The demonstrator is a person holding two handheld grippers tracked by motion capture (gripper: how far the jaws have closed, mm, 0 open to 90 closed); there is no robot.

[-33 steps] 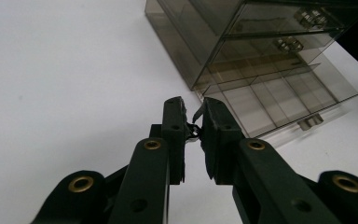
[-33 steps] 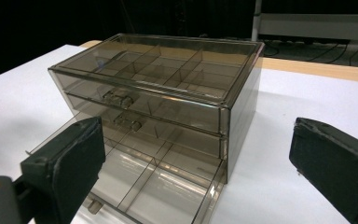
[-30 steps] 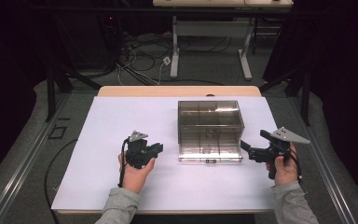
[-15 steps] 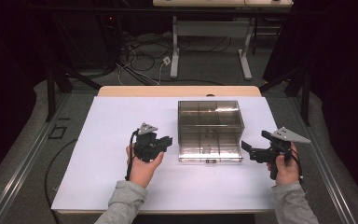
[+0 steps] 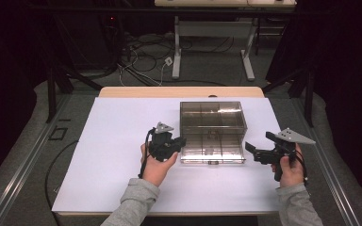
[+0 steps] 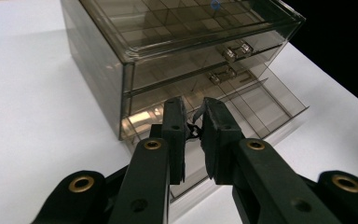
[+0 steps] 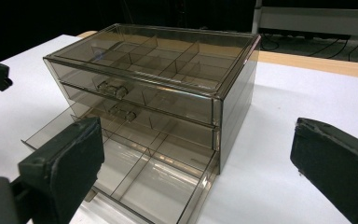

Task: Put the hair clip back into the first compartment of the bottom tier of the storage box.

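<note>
- On the white-covered worktop (image 5: 99,155), a smoky transparent drawer organizer (image 5: 212,123) stands near the middle, upright, three drawers tall with divided compartments.
- Its bottom drawer (image 7: 135,175) is pulled out toward the person; the two drawers above sit flush, each with a small clear handle (image 7: 109,87).
- The left claw (image 5: 174,142) is just beside the organizer's left front corner, held in the person's left hand (image 5: 156,162); in the high view its tips look to be at the box's side, though contact cannot be made out.
- In the left gripper view the left claw (image 6: 195,135) has its jaws drawn nearly together, a narrow gap between them and nothing gripped; they point at the lower front corner where the open drawer leaves the case.
- The right claw (image 5: 254,151) sits near the organizer's right front corner, apart from it, held in the right hand (image 5: 290,170).
- In the right gripper view the right claw (image 7: 196,172) has its jaws spread wide, empty, framing the pulled-out drawer and the box's right side wall.
</note>
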